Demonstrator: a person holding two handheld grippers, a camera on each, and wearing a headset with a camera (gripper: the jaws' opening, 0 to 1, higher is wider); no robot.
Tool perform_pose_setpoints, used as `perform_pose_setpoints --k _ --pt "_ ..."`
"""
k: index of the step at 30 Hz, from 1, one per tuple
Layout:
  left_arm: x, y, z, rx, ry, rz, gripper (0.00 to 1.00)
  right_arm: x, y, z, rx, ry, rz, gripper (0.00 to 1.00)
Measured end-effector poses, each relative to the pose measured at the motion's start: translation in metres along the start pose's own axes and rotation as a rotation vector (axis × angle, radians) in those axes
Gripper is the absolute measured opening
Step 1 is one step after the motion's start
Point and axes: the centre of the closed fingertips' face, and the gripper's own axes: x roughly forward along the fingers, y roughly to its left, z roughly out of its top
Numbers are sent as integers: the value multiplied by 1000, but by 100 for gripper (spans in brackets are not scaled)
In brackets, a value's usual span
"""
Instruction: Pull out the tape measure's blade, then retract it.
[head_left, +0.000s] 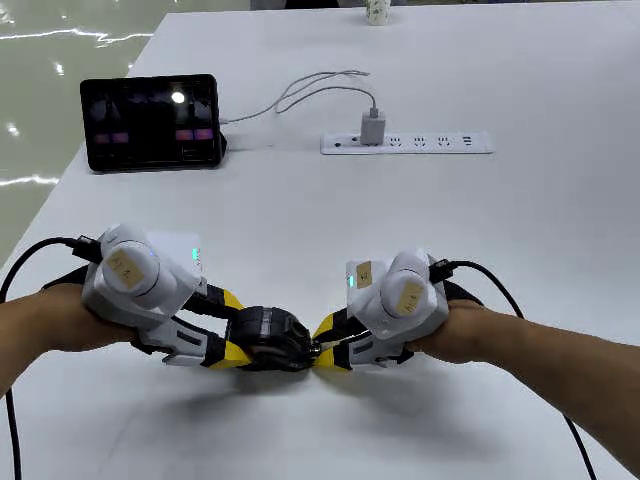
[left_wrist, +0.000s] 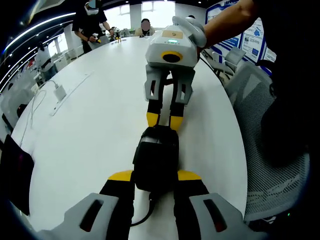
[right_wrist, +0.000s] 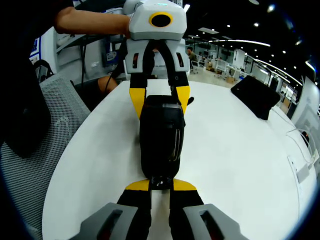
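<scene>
Near the front edge of the white table (head_left: 300, 220), between the two tools: a black tape measure (head_left: 272, 335), lying flat on the tabletop. Gripped across its case by the left gripper (head_left: 232, 326), whose yellow-tipped jaws are spread to the width of the case and pressed against both its sides. Met at the opposite end by the right gripper (head_left: 322, 345), jaws drawn almost together and pinching the small dark tab at the front of the case; tips right up against the case, with the two tools nose to nose. Cannot tell from the right gripper view whether that tab is the blade's hook.

Held at either side by a bare forearm and hand, with black cords trailing off both tools toward the near edge.

Farther back on the left, a dark tablet (head_left: 152, 121) propped up with its screen lit. To its right, well apart from the tape, a white power strip (head_left: 407, 143) with a white charger (head_left: 372, 127) plugged in and a pale cable (head_left: 310, 90) looping from it toward the tablet.

Beside the table in the left gripper view, a grey mesh chair (left_wrist: 260, 150).
</scene>
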Motion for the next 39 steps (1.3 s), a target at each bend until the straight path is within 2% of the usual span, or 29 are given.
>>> perform_pose_setpoints --k 22,39 --pt "0 -1 0 -2 8 0 23 -2 1 -2 -25 16 -4 8" --pt "1 0 -1 -1 15 -5 23 -14 2 -13 -15 24 -8 8"
